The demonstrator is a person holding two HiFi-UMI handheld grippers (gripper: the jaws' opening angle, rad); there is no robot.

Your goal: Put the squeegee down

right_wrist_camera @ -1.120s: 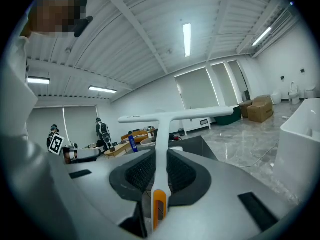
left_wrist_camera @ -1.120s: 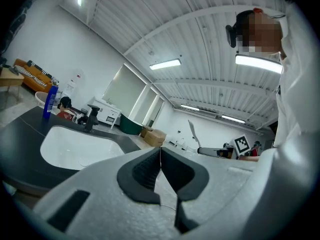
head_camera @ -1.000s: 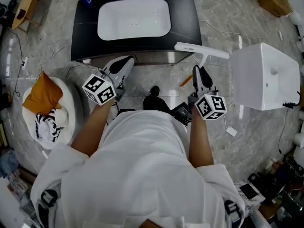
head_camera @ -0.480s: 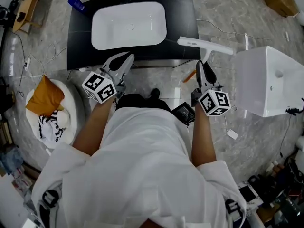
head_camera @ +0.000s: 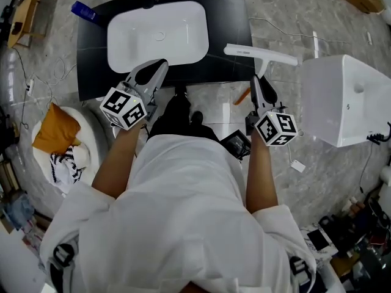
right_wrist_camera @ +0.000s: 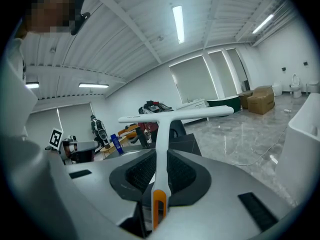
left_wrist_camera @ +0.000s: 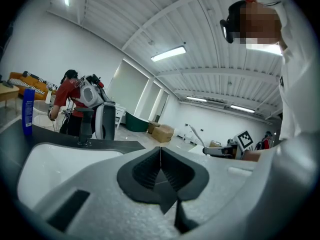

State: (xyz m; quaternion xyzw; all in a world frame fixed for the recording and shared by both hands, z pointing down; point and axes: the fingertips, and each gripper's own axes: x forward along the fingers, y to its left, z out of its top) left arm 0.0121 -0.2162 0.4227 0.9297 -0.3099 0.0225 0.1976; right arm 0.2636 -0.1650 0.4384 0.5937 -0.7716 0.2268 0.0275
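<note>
A white squeegee with an orange handle end is held upright in my right gripper, blade across the top. The jaws are shut on its white handle. In the head view the blade hangs over the right end of the black vanity counter. My left gripper hovers at the counter's front edge, below the white basin. Its dark pads meet with nothing between them.
A blue bottle stands at the counter's left end. A white fixture sits on the floor to the right. A round white basket with an orange cushion lies at the left. Another person stands beyond the counter.
The view has drifted so the counter sits further left and closer. Both grippers have come nearer the counter's front edge; the squeegee is still held.
</note>
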